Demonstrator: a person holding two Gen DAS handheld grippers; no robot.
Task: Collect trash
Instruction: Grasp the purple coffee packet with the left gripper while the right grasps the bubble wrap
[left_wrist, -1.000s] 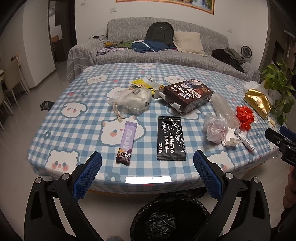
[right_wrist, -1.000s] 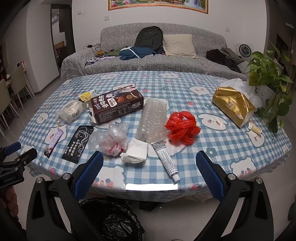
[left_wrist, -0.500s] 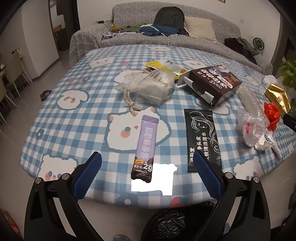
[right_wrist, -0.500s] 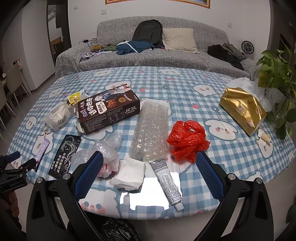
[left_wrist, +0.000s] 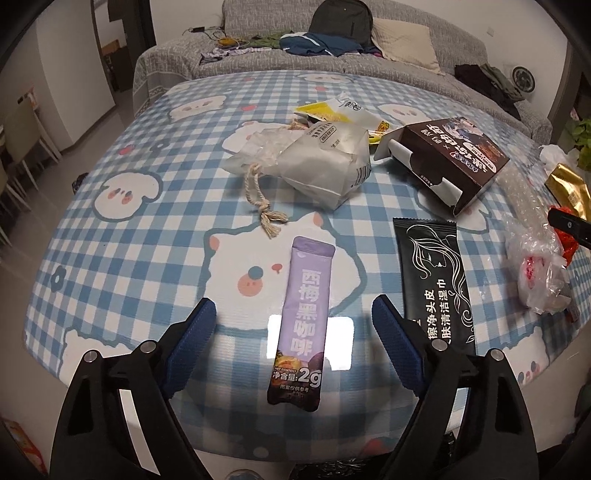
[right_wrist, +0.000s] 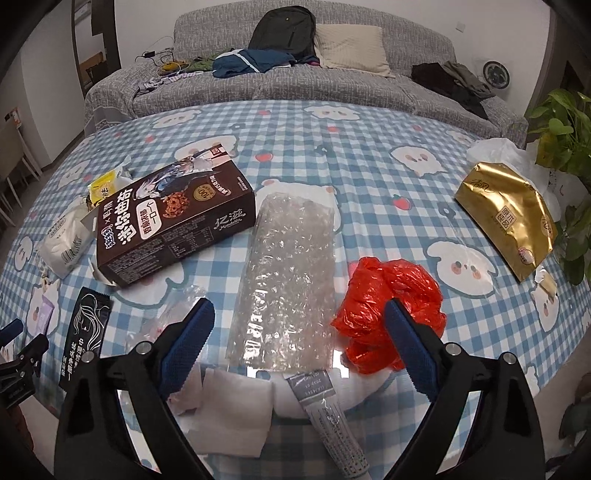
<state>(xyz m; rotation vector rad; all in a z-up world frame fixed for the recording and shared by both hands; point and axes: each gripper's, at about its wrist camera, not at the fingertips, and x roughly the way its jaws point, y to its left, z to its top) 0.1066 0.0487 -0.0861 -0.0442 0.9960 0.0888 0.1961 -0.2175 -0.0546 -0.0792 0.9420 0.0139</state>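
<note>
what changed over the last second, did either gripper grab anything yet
Both grippers moved in over the table. The left gripper now straddles the purple sachet, open. The right gripper hangs open over the bubble wrap. Nothing was grasped; the trash lies where it was.

left tongs (left_wrist: 293, 312) open, right tongs (right_wrist: 299, 314) open
</note>
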